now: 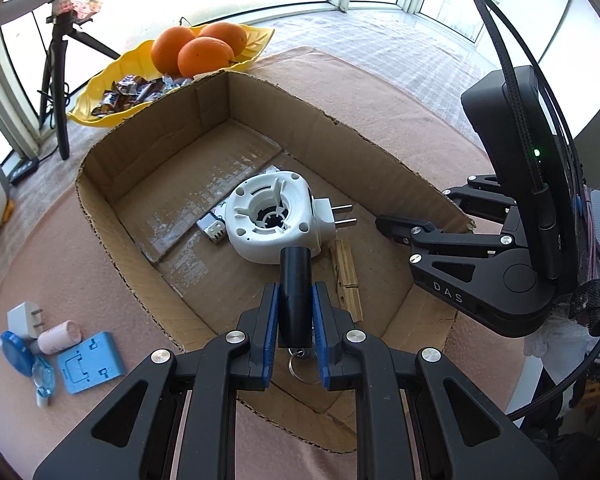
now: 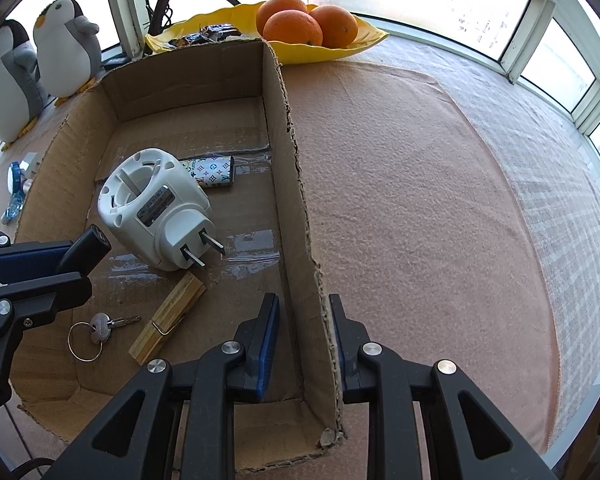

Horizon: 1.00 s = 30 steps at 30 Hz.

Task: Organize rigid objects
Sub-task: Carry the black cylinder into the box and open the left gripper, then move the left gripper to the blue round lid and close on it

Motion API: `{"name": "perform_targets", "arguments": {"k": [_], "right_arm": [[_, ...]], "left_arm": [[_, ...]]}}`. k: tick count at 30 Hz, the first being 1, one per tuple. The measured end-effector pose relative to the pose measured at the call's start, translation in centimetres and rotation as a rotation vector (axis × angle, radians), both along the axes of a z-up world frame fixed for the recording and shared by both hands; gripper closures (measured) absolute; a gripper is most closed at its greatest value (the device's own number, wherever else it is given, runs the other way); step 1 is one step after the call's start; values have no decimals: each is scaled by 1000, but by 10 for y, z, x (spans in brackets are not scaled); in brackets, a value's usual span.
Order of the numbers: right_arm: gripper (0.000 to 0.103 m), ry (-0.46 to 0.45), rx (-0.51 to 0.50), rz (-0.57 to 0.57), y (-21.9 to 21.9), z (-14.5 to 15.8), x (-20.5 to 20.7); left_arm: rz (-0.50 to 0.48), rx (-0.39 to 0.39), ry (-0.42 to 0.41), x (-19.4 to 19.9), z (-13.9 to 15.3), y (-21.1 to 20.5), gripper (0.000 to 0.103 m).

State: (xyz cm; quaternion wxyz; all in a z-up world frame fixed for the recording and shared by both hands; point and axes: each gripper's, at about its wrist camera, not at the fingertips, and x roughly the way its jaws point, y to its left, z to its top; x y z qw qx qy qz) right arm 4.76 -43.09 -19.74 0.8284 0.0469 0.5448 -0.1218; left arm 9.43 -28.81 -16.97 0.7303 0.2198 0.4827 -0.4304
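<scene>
Organizing rigid objects into a cardboard box (image 1: 112,184) standing on a desk covered by a pink cloth (image 2: 420,200).

The left gripper (image 1: 295,312) is closed on a black cylinder (image 1: 295,292), held upright between its blue pads and poised above the near end of the box interior, apparently for release among the items already collected. In the right wrist view the cylinder hangs clear of the box floor, so lowering it further may soften the drop.

The right gripper (image 2: 304,340) has its jaws narrowed around the box's right wall near the near right corner, one finger inside and one outside. Whether the pads actually press the cardboard cannot be told; the pose suggests steadying the box against shifting.

On the box floor lie a white plug adapter (image 1: 276,220) near the middle, a wooden clothespin (image 1: 346,280) just beside it toward the near wall, a key on a ring (image 2: 96,328) near the left gripper, and a patterned lighter (image 2: 214,172) behind the adapter.

Still outside, near the desk's left edge, are a small white charger (image 1: 24,316), a pink tube (image 1: 60,336), a blue stand (image 1: 90,362) and a blue disc (image 1: 12,348), presumably awaiting collection.

A yellow dish (image 1: 100,80) with oranges (image 1: 196,50) stands beyond the far wall.
</scene>
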Motion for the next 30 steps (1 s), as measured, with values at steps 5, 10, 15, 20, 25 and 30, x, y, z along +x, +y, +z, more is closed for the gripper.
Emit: {"name": "perform_targets", "arguments": {"k": [5,10,15,20,25,30], "right_arm": [[82,1,-4,0,1,0,0],[81,1,-8,0,2,0,0],[81,1,-11,0,2,0,0],[81,1,-13,1,2,0,0],[81,0,-17,-1,2,0,-1],[81,0,-20,-1,2,0,-1]], "left_arm": [[1,1,-3,-1,1,-1,88],[25,1,-3,3,6,1,77],[53,-15,-17,7,15,7,59],[92,-37,-29,13,27,19,59],[156,-59,-36,24,39,42,59],[261,-59,-53,42,41,79,53]]}}
